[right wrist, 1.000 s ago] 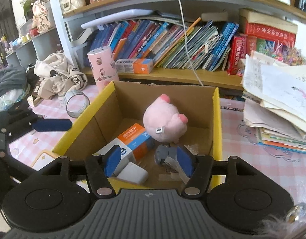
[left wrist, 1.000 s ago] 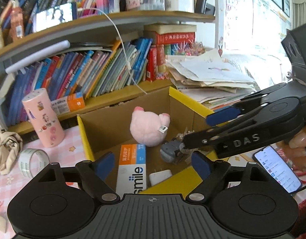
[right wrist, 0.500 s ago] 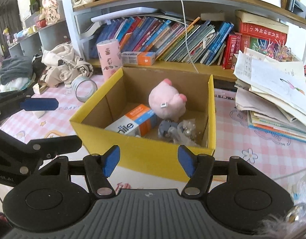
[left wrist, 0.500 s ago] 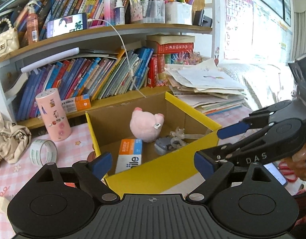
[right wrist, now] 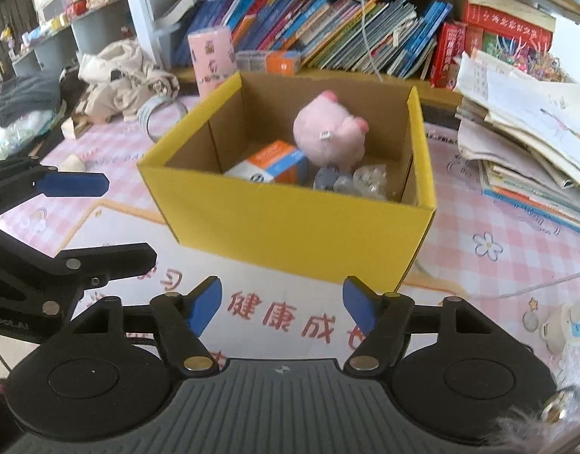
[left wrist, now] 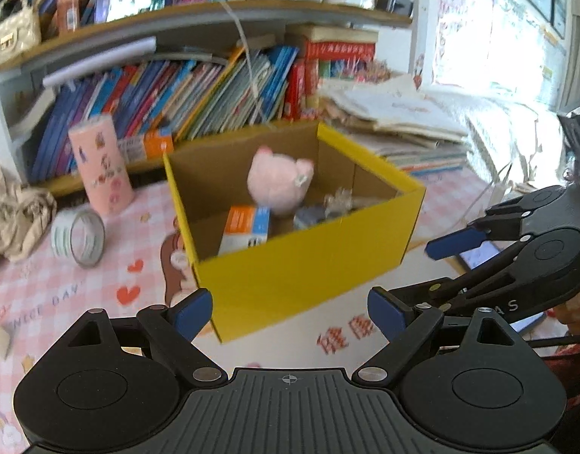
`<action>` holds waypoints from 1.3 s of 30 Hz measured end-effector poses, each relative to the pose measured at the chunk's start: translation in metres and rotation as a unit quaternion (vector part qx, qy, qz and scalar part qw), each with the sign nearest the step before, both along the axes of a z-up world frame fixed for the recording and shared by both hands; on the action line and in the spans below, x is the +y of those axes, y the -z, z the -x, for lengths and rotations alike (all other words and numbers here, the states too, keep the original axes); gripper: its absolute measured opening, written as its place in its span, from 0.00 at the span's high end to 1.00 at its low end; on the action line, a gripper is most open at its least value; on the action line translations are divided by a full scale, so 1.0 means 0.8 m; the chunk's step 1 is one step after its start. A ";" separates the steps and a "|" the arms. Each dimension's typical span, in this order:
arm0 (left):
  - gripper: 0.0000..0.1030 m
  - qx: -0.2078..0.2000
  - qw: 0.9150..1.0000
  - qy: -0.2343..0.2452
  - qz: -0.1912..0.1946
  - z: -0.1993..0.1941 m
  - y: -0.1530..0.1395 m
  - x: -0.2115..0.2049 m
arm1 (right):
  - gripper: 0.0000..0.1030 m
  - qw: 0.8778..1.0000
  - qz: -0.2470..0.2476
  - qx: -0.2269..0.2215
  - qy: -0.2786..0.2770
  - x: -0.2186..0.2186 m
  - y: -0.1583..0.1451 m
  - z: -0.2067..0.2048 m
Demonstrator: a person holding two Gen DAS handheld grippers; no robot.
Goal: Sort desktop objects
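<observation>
Red print "健康成" on pink checked tablecloth (right wrist: 498, 265); "DAY" faint at left. Open-top yellow cardboard box (right wrist: 290, 223) sits mid-table, long axis roughly L-R, holding pink plush pig (right wrist: 329, 134), orange/blue/white carton (right wrist: 269, 164) lying flat, grey item, clear bag. Left gripper (left wrist: 290, 314) and right gripper (right wrist: 282, 304) both spread wide, empty, near box front. Clear tape roll (left wrist: 78, 238), pink printed cylinder (left wrist: 101, 164) left of box; paper stack (right wrist: 528, 125) right.
</observation>
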State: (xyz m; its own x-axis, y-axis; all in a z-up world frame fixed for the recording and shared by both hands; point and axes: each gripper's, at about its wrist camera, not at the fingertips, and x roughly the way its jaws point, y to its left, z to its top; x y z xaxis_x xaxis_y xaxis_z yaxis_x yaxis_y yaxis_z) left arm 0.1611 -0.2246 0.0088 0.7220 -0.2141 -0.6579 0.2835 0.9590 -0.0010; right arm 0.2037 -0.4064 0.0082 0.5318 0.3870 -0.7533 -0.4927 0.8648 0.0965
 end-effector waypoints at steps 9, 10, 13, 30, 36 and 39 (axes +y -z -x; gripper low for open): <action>0.11 0.036 0.999 -0.001 -0.014 0.009 0.020 0.018 | 0.23 0.999 0.032 0.030 0.012 0.023 0.022 0.004; 0.11 0.035 0.999 0.001 -0.013 0.011 0.019 0.021 | 0.23 0.999 0.034 0.031 0.015 0.027 0.023 0.004; 0.11 0.038 0.999 0.008 -0.014 0.014 0.020 0.032 | 0.22 0.998 0.039 0.036 0.022 0.039 0.025 0.009; 0.09 0.054 0.998 0.021 -0.008 0.039 0.020 0.138 | 0.18 0.997 0.054 0.043 0.028 0.149 0.023 0.056; 0.09 0.059 0.998 0.014 -0.010 0.047 0.022 0.178 | 0.18 0.997 0.052 0.044 0.021 0.190 0.026 0.063; 0.09 0.060 0.998 0.008 -0.012 0.051 0.023 0.197 | 0.17 0.998 0.050 0.045 0.016 0.211 0.028 0.066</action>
State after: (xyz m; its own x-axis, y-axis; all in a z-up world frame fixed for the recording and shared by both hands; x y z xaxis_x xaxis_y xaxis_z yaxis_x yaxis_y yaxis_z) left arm 0.1199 -0.0670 -0.0092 0.6334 -0.2087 -0.7451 0.2987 0.9543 -0.0134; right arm 0.1510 -0.2378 -0.0145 0.4702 0.2908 -0.8333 -0.4582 0.8874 0.0511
